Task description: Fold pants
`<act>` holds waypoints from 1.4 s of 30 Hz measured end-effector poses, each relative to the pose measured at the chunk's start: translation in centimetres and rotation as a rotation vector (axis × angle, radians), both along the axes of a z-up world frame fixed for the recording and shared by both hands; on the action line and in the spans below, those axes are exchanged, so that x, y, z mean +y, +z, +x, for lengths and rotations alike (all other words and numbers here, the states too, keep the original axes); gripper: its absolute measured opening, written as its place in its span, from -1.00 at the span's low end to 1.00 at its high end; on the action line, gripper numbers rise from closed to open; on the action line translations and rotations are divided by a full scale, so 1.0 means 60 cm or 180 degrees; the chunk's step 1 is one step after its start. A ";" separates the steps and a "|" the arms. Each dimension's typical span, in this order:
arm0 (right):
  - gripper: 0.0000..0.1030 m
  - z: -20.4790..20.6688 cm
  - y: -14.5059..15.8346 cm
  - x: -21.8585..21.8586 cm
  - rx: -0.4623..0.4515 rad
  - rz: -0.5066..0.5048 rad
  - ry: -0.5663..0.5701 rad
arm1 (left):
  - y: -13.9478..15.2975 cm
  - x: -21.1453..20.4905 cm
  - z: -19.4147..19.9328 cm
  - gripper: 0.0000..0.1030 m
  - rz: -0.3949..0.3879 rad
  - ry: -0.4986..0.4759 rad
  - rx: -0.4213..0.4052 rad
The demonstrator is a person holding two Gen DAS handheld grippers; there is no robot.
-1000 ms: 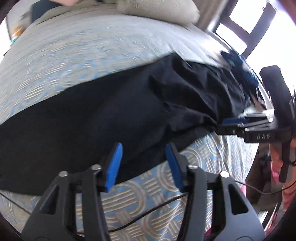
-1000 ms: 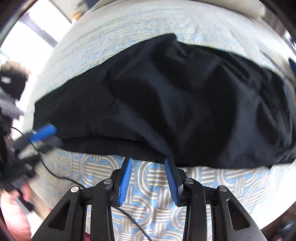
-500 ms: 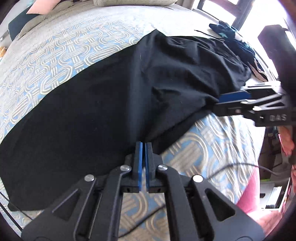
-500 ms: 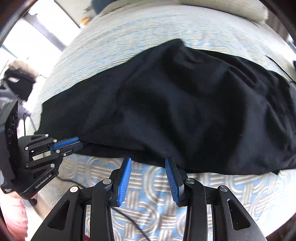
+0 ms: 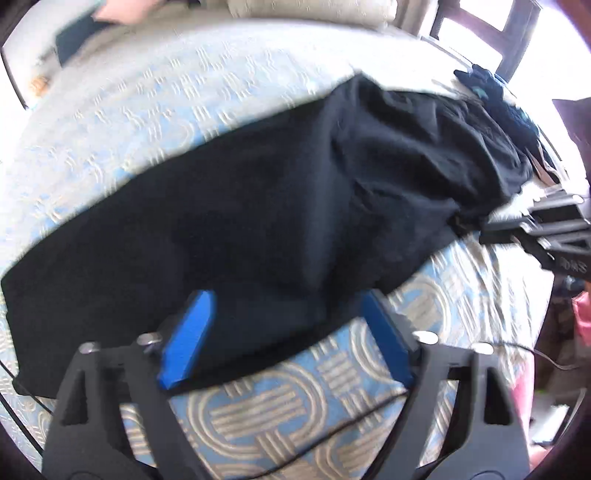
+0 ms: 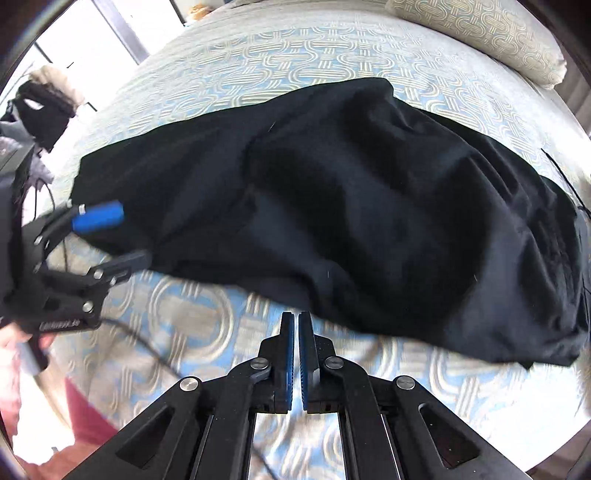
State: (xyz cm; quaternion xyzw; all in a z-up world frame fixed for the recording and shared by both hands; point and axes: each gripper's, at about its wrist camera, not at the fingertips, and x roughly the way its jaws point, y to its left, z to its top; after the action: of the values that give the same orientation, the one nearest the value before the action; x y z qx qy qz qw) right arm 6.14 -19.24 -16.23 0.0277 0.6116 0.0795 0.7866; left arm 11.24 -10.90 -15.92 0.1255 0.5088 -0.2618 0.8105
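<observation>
- Left wrist view: your left gripper [image 5: 286,332] stands spread wide, its blue pads [image 5: 188,338] well apart, with nothing between them but air over the pants' near hem.
- Left wrist view: the black pants [image 5: 277,206] lie stretched across the patterned bedspread [image 5: 266,417], long axis running from lower left to upper right; the near edge of the pants passes just beyond your spread pads, and the left pad overlaps the cloth in the picture. Whether it touches cannot be told through the blur.
- Left wrist view: at the right end of the pants, your right gripper [image 5: 491,230] reaches in level with the fabric's bunched edge. A dark pile of clothing [image 5: 498,107] sits beyond that same end of the pants. A pillow [image 5: 310,9] lies on the far side of the pants, at the head of the bedspread.
- Right wrist view: your right gripper [image 6: 296,321] has its jaws pressed almost together, only a thin slit between the pads, right at the near hem of the pants [image 6: 369,206]. Whether cloth is caught in the slit cannot be told.
- Right wrist view: the pants lie rumpled across the bedspread [image 6: 192,317], thicker folds toward their right end.
- Right wrist view: your left gripper [image 6: 127,236] sits at the left end of the pants, fingers apart, one blue pad [image 6: 98,218] over the cloth and the lower finger at its edge. A black cable [image 6: 147,334] trails on the bedspread near the pants' left end. The pillow [image 6: 480,37] rests beyond the pants.
</observation>
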 end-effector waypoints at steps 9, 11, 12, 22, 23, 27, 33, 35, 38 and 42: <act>-0.23 0.006 -0.008 -0.050 0.0006 0.1059 -0.0324 | -0.005 -0.012 0.000 -0.85 -0.0036 -0.0096 0.0254; -0.23 0.012 -0.028 -0.065 0.0118 0.1445 -0.0578 | 0.009 -0.004 -0.009 -0.63 -0.0138 -0.0096 0.0279; -0.23 0.019 -0.037 -0.070 0.0172 0.1610 -0.0709 | 0.011 -0.002 -0.010 -0.17 -0.0175 -0.0085 0.0283; -0.82 0.086 -0.099 -0.095 0.0271 0.1990 -0.1814 | -0.034 -0.022 0.004 -0.44 0.0052 -0.0090 0.0123; -0.92 0.087 -0.100 -0.090 0.0262 0.1913 -0.1821 | -0.032 -0.019 0.006 -0.76 -0.0051 -0.0130 0.0240; -0.95 0.072 -0.067 -0.081 0.0195 0.1909 -0.1721 | -0.009 -0.007 -0.010 -0.89 -0.0112 -0.0253 0.0256; -0.92 0.042 -0.059 -0.102 0.0243 0.1525 -0.1574 | -0.025 0.023 -0.019 -0.95 0.0104 -0.0140 0.0268; -0.87 0.028 -0.060 -0.127 0.0322 0.1563 -0.1602 | -0.017 0.031 -0.022 -0.88 -0.0050 -0.0019 0.0278; -0.59 0.009 -0.031 -0.151 0.0092 0.1365 -0.1530 | 0.004 0.036 -0.034 0.09 -0.0131 0.0040 0.0161; -0.36 -0.018 0.002 -0.212 -0.0231 0.1051 -0.1664 | 0.019 0.022 -0.037 0.28 -0.0104 0.0014 0.0036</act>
State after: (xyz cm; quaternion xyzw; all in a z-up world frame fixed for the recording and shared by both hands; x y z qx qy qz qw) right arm 5.07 -31.98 -16.09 0.3086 0.5342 -0.0262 0.7866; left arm 9.00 -9.58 -14.80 0.1097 0.5092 -0.2690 0.8101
